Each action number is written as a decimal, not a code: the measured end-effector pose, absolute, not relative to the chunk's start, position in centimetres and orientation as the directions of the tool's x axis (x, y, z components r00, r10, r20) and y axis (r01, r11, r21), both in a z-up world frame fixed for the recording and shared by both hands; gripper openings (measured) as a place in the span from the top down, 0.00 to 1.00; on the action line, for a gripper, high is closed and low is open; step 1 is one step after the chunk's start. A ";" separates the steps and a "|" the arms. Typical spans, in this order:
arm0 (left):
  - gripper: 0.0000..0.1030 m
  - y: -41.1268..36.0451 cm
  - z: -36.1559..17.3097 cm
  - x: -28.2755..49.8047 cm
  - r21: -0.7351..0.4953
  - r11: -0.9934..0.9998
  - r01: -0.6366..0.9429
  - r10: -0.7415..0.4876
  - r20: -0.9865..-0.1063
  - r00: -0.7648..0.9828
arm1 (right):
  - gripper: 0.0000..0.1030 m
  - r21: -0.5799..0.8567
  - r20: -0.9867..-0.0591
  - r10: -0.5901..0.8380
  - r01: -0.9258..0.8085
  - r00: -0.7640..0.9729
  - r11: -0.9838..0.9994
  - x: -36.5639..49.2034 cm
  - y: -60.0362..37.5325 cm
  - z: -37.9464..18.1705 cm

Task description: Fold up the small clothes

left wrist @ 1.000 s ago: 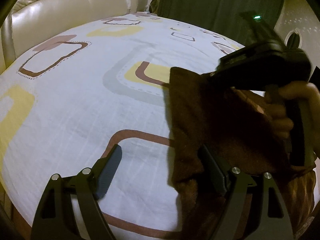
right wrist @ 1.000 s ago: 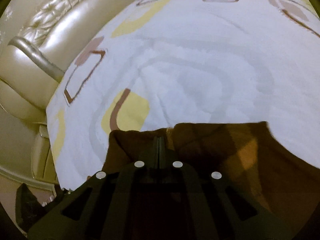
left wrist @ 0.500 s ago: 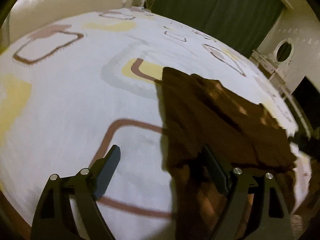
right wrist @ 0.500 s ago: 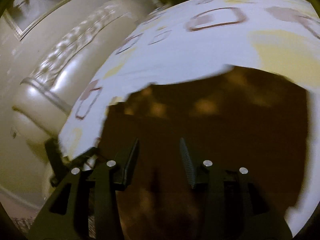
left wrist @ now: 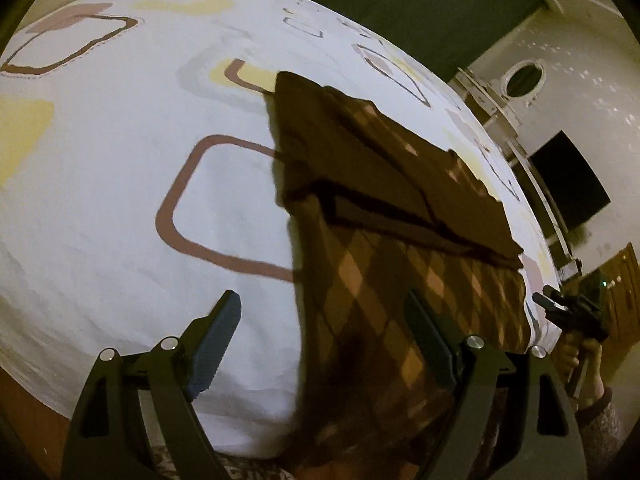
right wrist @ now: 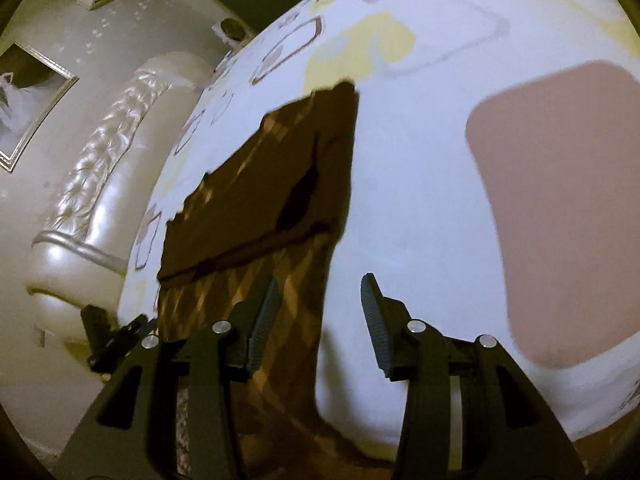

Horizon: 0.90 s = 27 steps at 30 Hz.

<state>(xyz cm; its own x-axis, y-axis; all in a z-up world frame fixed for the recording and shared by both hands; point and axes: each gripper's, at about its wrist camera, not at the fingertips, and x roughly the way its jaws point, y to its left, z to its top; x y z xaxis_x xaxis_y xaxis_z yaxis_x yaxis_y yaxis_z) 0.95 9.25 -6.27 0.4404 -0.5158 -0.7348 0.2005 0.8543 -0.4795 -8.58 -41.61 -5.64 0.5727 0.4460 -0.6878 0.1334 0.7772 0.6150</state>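
A brown garment with an orange diamond pattern (left wrist: 384,216) lies on the bed, its far half folded back over itself, its near end hanging over the bed's edge. It also shows in the right wrist view (right wrist: 264,208). My left gripper (left wrist: 324,332) is open and empty above the garment's left edge near the bed's front. My right gripper (right wrist: 320,312) is open and empty above the garment's right edge. The right gripper also shows small at the far right of the left wrist view (left wrist: 568,312).
The bed sheet (left wrist: 120,184) is white with brown and yellow rounded squares. A padded cream headboard (right wrist: 100,184) stands to the left in the right wrist view. Dark green curtains (left wrist: 400,4) and a white dresser with an oval mirror (left wrist: 524,76) stand beyond the bed.
My right gripper let go of the garment's far edge, opened, and pulled back to the bed's side. The folded flap now lies flat. My left gripper stayed open and drew back slightly.
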 end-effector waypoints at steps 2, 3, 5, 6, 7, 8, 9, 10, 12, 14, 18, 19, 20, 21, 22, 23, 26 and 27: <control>0.20 9.1 -6.4 0.8 -0.509 0.830 0.227 -0.556 -0.723 0.410 | 0.58 0.607 -0.698 0.460 0.111 0.549 0.787 -8.7 -40.7 -6.1; 0.20 8.9 -6.5 0.7 -0.524 0.819 0.234 -0.572 -0.719 0.395 | 0.58 0.606 -0.699 0.469 0.100 0.540 0.789 -8.9 -40.3 -6.2; 0.19 8.6 -6.7 0.6 -0.549 0.797 0.251 -0.604 -0.707 0.368 | 0.58 0.618 -0.694 0.496 0.080 0.522 0.782 -9.1 -40.0 -6.5; 0.18 8.6 -6.8 0.4 -0.568 0.780 0.262 -0.625 -0.699 0.347 | 0.57 0.628 -0.691 0.512 0.074 0.511 0.775 -9.2 -39.8 -6.7; 0.18 8.6 -6.9 0.3 -0.582 0.769 0.265 -0.640 -0.692 0.335 | 0.57 0.635 -0.690 0.526 0.066 0.497 0.769 -9.3 -39.4 -7.0; 0.18 8.6 -7.1 0.3 -0.605 0.750 0.265 -0.661 -0.681 0.316 | 0.55 0.637 -0.689 0.532 0.061 0.492 0.768 -9.6 -39.3 -7.1; 0.18 8.7 -7.2 0.2 -0.620 0.739 0.265 -0.674 -0.673 0.306 | 0.54 0.642 -0.686 0.542 0.053 0.485 0.765 -9.8 -39.0 -7.2; 0.18 8.7 -7.3 0.1 -0.635 0.726 0.264 -0.687 -0.664 0.295 | 0.53 0.647 -0.682 0.551 0.046 0.481 0.761 -10.0 -38.8 -7.2; 0.18 8.8 -7.6 0.0 -0.667 0.699 0.257 -0.715 -0.644 0.273 | 0.52 0.661 -0.671 0.575 0.026 0.468 0.750 -10.3 -38.4 -7.3; 0.18 8.8 -7.8 0.1 -0.685 0.684 0.252 -0.729 -0.632 0.262 | 0.52 0.678 -0.657 0.600 0.011 0.457 0.735 -10.6 -38.2 -7.4; 0.18 8.7 -7.9 0.2 -0.694 0.674 0.255 -0.739 -0.630 0.238 | 0.52 0.720 -0.624 0.658 -0.015 0.422 0.694 -11.2 -37.8 -7.8; 0.18 8.7 -7.9 0.3 -0.690 0.676 0.257 -0.737 -0.633 0.236 | 0.52 0.731 -0.616 0.674 -0.024 0.407 0.682 -11.4 -37.5 -7.9; 0.18 8.7 -7.8 0.3 -0.688 0.679 0.257 -0.735 -0.636 0.237 | 0.52 0.737 -0.612 0.685 -0.029 0.394 0.675 -11.5 -37.4 -8.0; 0.18 8.8 -7.9 0.3 -0.692 0.676 0.253 -0.737 -0.634 0.235 | 0.52 0.741 -0.612 0.696 -0.035 0.376 0.670 -11.6 -37.1 -8.1; 0.18 8.9 -8.0 0.3 -0.700 0.669 0.249 -0.743 -0.627 0.233 | 0.52 0.742 -0.612 0.701 -0.042 0.367 0.669 -11.6 -36.9 -8.2; 0.18 9.2 -8.0 0.2 -0.704 0.666 0.247 -0.746 -0.624 0.232 | 0.51 0.742 -0.612 0.704 -0.046 0.362 0.669 -11.6 -36.7 -8.3; 0.18 8.7 -8.0 -0.1 -0.684 0.681 0.261 -0.732 -0.640 0.233 | 0.51 0.766 -0.592 0.733 -0.050 0.335 0.641 -11.6 -36.1 -8.9; 0.18 8.5 -8.0 -0.3 -0.672 0.688 0.273 -0.725 -0.649 0.231 | 0.51 0.769 -0.590 0.737 -0.049 0.331 0.637 -11.6 -36.0 -9.1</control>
<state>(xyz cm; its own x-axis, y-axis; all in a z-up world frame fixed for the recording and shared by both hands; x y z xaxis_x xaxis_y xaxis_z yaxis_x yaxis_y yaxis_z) -0.26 8.47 -7.95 0.2309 -0.7253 -0.6486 0.2725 0.6881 -0.6725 -11.60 -35.97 -9.07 0.3306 0.7370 -0.5895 -0.0489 0.6372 0.7692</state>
